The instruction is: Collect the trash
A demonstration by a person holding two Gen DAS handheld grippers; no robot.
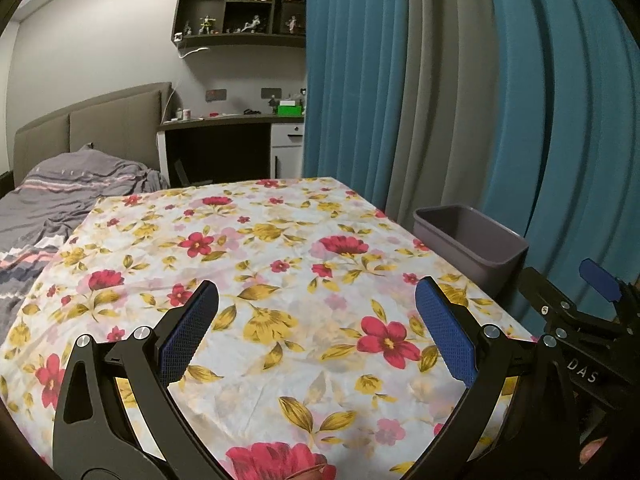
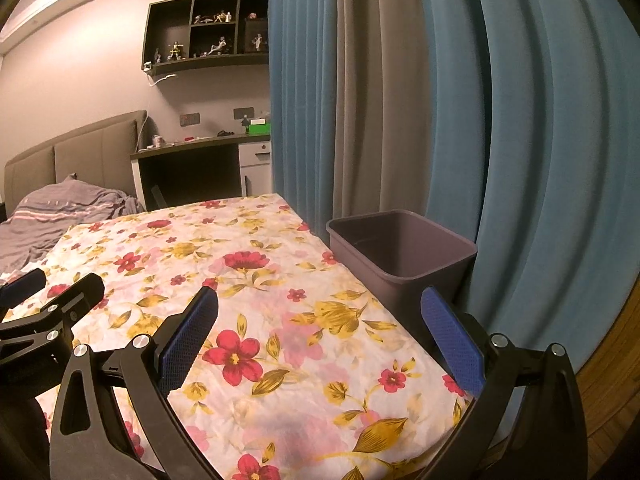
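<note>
Left hand-held gripper [image 1: 316, 312] and right hand-held gripper [image 2: 318, 320] hovering wide open, holding nothing, over floral-clothed counter [image 1: 280, 240]. No trash showing. Bin [image 2: 400, 256] standing beside counter's right edge; probably light, rigid; rim offering hold.

Floral tablecloth [image 1: 280, 264], bed [image 1: 60, 200], curtains [image 1: 440, 80], shelf [image 1: 240, 4].

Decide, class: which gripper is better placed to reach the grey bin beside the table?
Probably the right gripper. The grey bin stands off the floral table's right edge, just ahead of its right finger. The left gripper sits farther left, over the cloth. Both are open and hold nothing.
</note>
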